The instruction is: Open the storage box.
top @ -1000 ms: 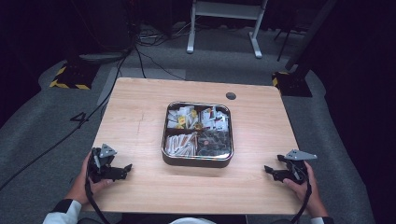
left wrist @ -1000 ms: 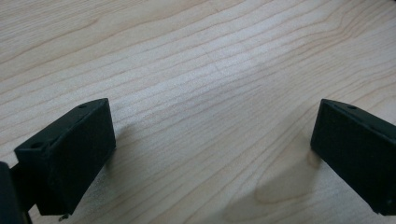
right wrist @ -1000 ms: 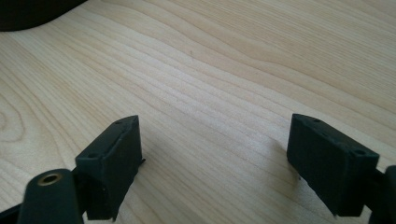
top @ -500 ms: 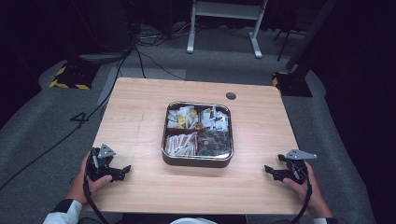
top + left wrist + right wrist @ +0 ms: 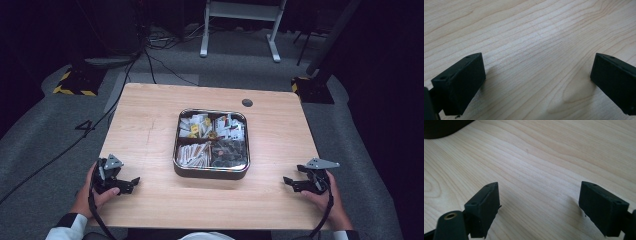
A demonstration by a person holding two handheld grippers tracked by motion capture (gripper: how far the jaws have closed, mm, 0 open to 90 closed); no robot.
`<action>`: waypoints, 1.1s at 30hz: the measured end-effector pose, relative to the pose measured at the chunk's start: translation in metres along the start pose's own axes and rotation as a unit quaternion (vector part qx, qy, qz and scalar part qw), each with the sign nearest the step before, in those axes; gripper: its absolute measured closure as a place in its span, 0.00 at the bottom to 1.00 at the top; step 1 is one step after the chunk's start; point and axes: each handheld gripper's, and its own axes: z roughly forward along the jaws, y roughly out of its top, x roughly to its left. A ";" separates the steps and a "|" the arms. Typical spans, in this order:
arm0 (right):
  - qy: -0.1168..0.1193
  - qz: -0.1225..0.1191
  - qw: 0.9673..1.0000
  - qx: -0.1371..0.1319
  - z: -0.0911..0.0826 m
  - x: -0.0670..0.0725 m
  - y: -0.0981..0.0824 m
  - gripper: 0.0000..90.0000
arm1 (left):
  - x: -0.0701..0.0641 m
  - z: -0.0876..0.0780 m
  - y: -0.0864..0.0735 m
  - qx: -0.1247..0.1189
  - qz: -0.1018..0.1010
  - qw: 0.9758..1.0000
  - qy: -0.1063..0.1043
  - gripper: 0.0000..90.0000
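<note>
A square metal tin with four compartments sits at the middle of the wooden table; it holds paper packets and dark small items. My left gripper rests on the table near the front left corner, held in a hand, its tips pointing toward the tin. My right gripper rests near the front right edge, its tips pointing left. In the left gripper view my left gripper stands open over bare wood. In the right gripper view my right gripper stands open over bare wood too.
A small dark round disc lies near the table's far edge. Beyond the table are grey carpet, black cables, a white metal stand and yellow-black striped bases.
The left hand and its gripper have shifted slightly; the right gripper and the tin have not moved.
</note>
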 end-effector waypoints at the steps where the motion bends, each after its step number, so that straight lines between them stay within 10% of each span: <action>1: 0.000 0.000 1.000 0.000 0.000 0.000 0.000 0.20 | 0.000 0.000 0.000 0.000 0.000 1.000 0.000 0.00; 33: 0.046 -0.080 0.995 -0.044 0.007 0.034 0.083 0.24 | 0.001 0.000 0.000 0.000 0.004 1.000 -0.003 0.00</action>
